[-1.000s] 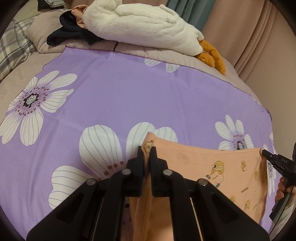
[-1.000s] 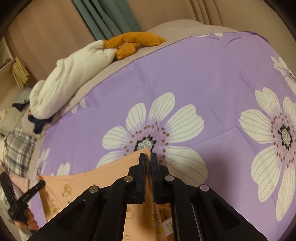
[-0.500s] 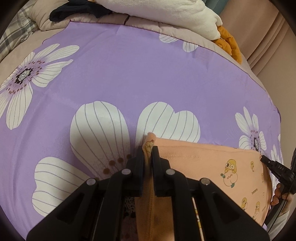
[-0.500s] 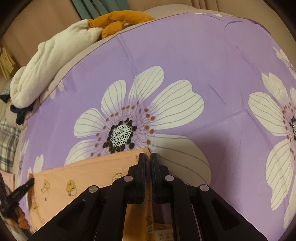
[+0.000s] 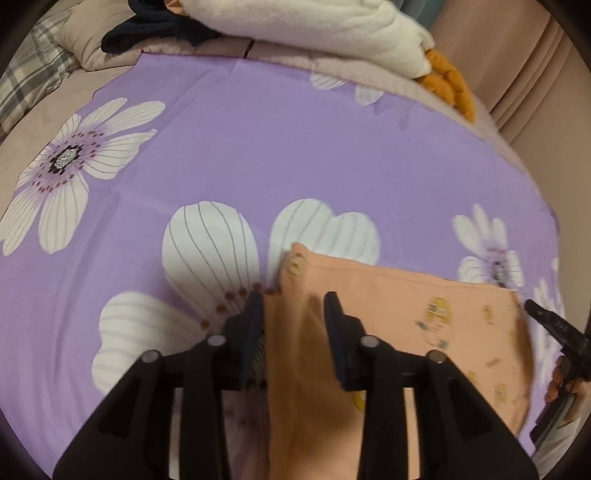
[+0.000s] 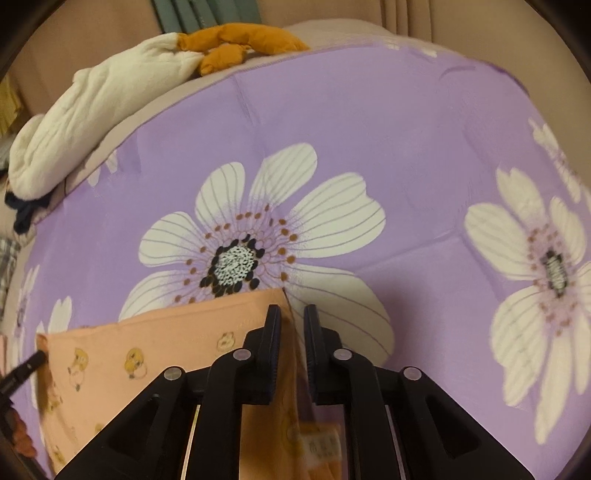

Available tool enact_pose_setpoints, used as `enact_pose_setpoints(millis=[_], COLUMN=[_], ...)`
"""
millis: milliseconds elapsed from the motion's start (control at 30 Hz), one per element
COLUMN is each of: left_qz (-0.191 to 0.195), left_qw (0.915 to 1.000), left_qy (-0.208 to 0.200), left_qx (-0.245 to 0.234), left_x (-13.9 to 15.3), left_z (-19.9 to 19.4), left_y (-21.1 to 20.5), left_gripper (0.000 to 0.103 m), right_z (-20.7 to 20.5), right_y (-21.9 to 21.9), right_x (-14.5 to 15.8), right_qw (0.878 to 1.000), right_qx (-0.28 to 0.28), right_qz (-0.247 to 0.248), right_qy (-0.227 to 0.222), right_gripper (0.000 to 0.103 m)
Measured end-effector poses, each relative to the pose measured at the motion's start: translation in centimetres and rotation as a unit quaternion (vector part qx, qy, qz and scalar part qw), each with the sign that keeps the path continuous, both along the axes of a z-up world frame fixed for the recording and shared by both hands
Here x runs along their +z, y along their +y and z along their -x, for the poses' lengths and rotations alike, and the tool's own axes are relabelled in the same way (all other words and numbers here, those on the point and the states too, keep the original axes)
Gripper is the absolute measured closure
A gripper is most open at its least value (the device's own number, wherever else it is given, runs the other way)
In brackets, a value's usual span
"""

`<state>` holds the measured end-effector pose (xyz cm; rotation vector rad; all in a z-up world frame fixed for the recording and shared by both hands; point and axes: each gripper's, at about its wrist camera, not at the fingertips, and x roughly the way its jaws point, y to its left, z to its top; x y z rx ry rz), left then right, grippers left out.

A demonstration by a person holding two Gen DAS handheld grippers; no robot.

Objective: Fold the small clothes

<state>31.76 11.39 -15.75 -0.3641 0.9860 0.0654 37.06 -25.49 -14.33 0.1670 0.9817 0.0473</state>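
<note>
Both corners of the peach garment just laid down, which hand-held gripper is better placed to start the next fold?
Probably left. The left hand-held gripper is opening, jaws already wide around the peach garment. The right hand-held gripper is only starting to open, the garment's corner in its narrow gap.

Garment spread on the flowered sheet, a gripper at each of its far corners.

The garment (image 5: 388, 314) lies on the sheet (image 5: 295, 155), at the sheet's near edge. The left gripper (image 5: 295, 306) stands over the garment's left far corner, its jaws opening with a fold of the cloth between them. The right gripper (image 6: 291, 317) stands over the right far corner, its jaws also opening around the cloth edge, which seems free of the pads, though blur makes that unsure. Beyond the sheet's far edge, on the bed (image 5: 40, 125), lies a plush toy (image 5: 314, 29), with dark clothing (image 5: 155, 29) just left of it.
</note>
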Motion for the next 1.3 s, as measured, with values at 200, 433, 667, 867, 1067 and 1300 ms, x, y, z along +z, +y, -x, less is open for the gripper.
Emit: enact_pose_setpoints(millis=[200, 433, 667, 867, 1067, 1300], left_qz=[0.008, 0.028, 0.052, 0.089, 0.112, 0.135], left_qw=[0.9994, 0.999, 0.9986, 0.9959, 0.9936, 0.9907], left_qy=[-0.032, -0.032, 0.007, 0.019, 0.009, 0.012], left_qx=[-0.01, -0.012, -0.001, 0.002, -0.003, -0.006], left_x=[3.3, 3.2, -0.3, -2.3, -3.0, -3.7], left_z=[4.8, 10.8, 14.4, 15.3, 14.6, 13.6], left_y=[-0.8, -1.3, -1.4, -1.9, -2.6, -3.3], left_gripper=[0.027, 0.017, 0.019, 0.034, 0.045, 0.089], right_z=[4.1, 10.2, 15.0, 17.2, 17.7, 16.5], right_y=[-0.8, -1.5, -2.0, -2.4, -2.6, -2.1], right_x=[3.5, 4.6, 1.9, -1.1, -2.9, -4.1], right_qw=[0.999, 0.997, 0.995, 0.992, 0.986, 0.979], right_qx=[-0.004, -0.009, -0.034, -0.042, -0.054, -0.061], right_qz=[-0.022, -0.062, -0.084, -0.117, -0.156, -0.195], right_qy=[-0.033, -0.05, -0.03, 0.004, 0.015, -0.006], right_gripper=[0.035, 0.034, 0.033, 0.033, 0.033, 0.049])
